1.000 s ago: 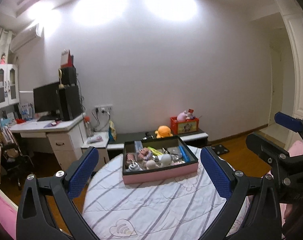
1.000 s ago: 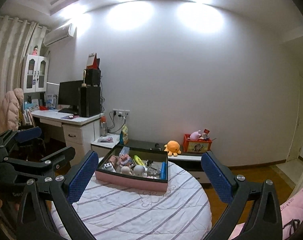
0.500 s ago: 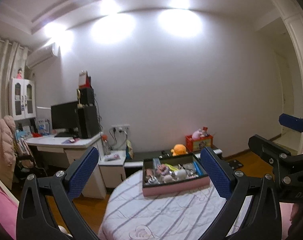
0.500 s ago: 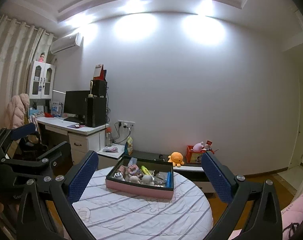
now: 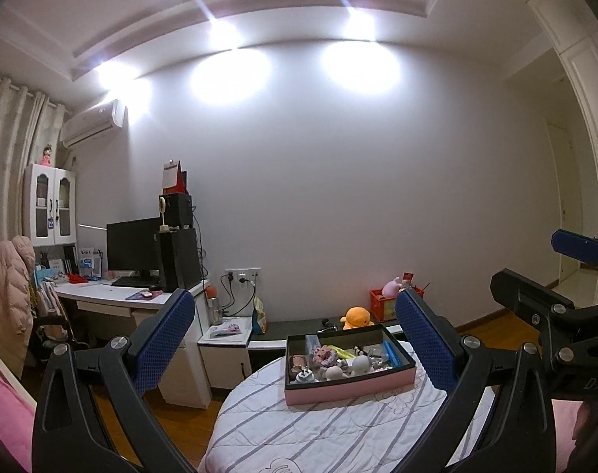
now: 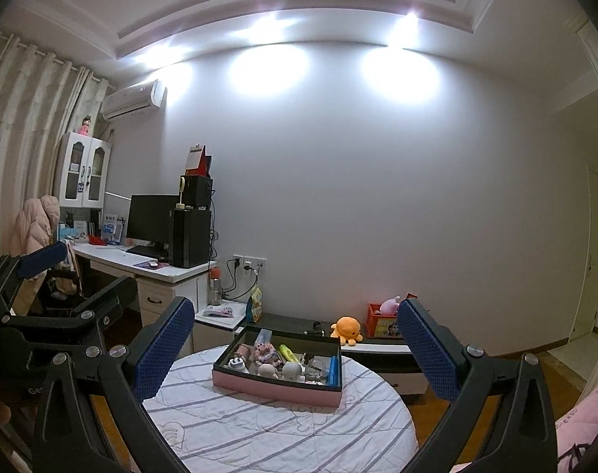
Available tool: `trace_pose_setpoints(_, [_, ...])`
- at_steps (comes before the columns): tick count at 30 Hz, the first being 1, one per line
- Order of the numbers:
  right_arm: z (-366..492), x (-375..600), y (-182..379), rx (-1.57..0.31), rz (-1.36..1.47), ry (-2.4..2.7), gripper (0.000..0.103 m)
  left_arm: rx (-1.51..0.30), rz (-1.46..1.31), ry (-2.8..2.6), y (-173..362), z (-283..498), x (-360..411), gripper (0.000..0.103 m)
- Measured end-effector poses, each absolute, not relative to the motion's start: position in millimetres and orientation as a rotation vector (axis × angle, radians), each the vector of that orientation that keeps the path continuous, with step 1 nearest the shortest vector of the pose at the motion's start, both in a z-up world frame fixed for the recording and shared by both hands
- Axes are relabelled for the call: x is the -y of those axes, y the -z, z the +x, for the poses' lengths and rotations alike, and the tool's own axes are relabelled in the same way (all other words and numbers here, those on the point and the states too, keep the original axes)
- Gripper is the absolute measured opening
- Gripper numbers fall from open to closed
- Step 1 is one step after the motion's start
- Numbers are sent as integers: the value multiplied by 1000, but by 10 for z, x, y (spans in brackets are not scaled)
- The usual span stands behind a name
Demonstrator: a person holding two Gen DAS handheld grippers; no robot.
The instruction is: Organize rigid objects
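Observation:
A pink-sided box with a black rim (image 5: 350,385) (image 6: 277,387) sits on a round table with a striped white cloth (image 5: 330,433) (image 6: 267,429). Several small items fill the box: white figures, a plug, a blue pen, a yellow marker. My left gripper (image 5: 295,339) hovers well short of the box, open and holding nothing. In the same way my right gripper (image 6: 295,345) is open and empty. Each gripper also shows in the other's view: the right gripper (image 5: 551,276) at the right edge, the left gripper (image 6: 46,280) at the left edge.
A white desk (image 6: 141,266) with a monitor (image 6: 151,218) and a black tower stands at the left. Behind the table, a low bench (image 5: 299,329) carries an orange plush (image 5: 356,317) and a red toy box (image 5: 385,309). Pink bedding (image 6: 582,421) lies at the lower right.
Both cameras have tilted upward and pulled back, so the box and table sit lower and smaller in view, with more ceiling showing. Both grippers stay open.

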State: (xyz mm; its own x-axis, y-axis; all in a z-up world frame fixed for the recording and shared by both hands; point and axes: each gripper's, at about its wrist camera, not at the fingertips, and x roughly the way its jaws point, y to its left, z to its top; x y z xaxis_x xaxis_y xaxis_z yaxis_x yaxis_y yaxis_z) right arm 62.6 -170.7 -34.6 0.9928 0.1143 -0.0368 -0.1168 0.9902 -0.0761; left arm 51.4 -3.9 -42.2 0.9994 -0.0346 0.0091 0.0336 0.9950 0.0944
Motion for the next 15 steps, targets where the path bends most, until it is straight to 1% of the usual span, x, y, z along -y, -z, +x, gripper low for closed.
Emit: trace_pose_setpoints(15, [625, 1739, 305, -25, -70, -128, 103, 14, 116, 18, 406, 501, 57, 103])
